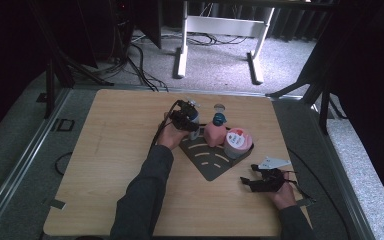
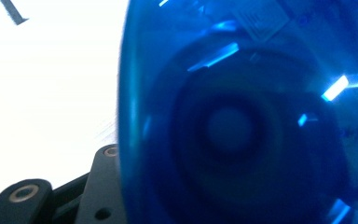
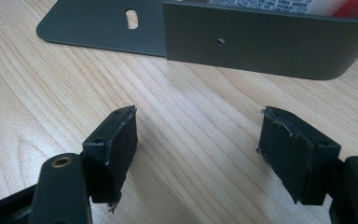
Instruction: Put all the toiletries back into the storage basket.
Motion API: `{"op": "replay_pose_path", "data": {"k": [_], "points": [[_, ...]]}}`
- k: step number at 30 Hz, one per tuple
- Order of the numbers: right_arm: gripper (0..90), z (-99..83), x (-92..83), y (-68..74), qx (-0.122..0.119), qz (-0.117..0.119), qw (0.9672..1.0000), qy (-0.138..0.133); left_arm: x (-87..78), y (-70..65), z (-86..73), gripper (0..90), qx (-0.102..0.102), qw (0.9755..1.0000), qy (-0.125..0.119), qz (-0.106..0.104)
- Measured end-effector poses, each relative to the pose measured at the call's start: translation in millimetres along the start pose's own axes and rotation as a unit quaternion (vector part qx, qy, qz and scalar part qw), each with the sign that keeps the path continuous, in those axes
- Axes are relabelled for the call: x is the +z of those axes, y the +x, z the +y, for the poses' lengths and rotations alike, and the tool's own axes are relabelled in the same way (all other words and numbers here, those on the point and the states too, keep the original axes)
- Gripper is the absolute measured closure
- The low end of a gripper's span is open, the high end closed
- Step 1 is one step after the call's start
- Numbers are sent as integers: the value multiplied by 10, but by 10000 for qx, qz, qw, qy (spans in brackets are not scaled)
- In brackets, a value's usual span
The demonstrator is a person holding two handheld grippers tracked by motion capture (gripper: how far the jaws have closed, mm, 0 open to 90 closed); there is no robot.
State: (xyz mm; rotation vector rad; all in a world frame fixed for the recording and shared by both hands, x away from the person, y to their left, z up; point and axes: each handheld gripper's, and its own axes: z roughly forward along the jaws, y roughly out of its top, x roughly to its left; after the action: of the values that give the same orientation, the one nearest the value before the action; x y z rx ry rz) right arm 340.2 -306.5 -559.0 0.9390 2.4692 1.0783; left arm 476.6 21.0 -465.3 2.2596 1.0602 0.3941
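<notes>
Low right in the high view, the right hand-held gripper (image 1: 254,183) rests open and empty on the surface (image 1: 110,150). Farther up at frame center, the left hand-held gripper (image 1: 184,119) grips the upright blue bottle (image 2: 242,116) at the dark tray's (image 1: 211,167) upper-left corner, left of the pink container (image 1: 215,134).

Dim high view with dark edges; left gripper view blurred, background overexposed.

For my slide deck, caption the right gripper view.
Right tool, jaws open and empty, rests above the wooden table facing the dark metal rack.
</notes>
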Motion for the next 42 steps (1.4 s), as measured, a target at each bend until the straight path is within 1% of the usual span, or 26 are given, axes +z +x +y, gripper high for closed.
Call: {"op": "replay_pose_path", "data": {"k": [2, 3, 5, 8, 17, 33, 37, 38, 42], "points": [[275, 0, 0, 0, -4, 0, 10000, -3, 11, -8, 11, 546, 44, 10000, -12, -10], [275, 0, 1, -1, -6, -2, 10000, -3, 18, -15, 17, 547, 19, 10000, -23, -11], [275, 0, 1, -1, -6, -1, 10000, -3, 30, -18, 33, 547, 36, 10000, -18, -33], [275, 0, 1, -2, -12, -2, 10000, -8, 48, -24, 68, 547, 101, 9999, 36, -36], [275, 0, 2, -4, -16, 2, 10000, -10, 116, -64, 141, 548, 131, 9999, 7, -81], [275, 1, 3, -6, -8, 6, 10000, -8, 176, -72, 170, 550, 87, 9998, -134, -128], [275, 2, 3, -7, -8, 6, 10000, -9, 181, -63, 169, 550, 43, 9998, -166, -143], [275, 2, 3, -6, -7, 7, 10000, -8, 183, -55, 169, 550, 3, 9997, -179, -161], [275, 2, 3, -6, -7, 6, 10000, -7, 187, -51, 166, 549, -16, 9997, -200, -172]]}}
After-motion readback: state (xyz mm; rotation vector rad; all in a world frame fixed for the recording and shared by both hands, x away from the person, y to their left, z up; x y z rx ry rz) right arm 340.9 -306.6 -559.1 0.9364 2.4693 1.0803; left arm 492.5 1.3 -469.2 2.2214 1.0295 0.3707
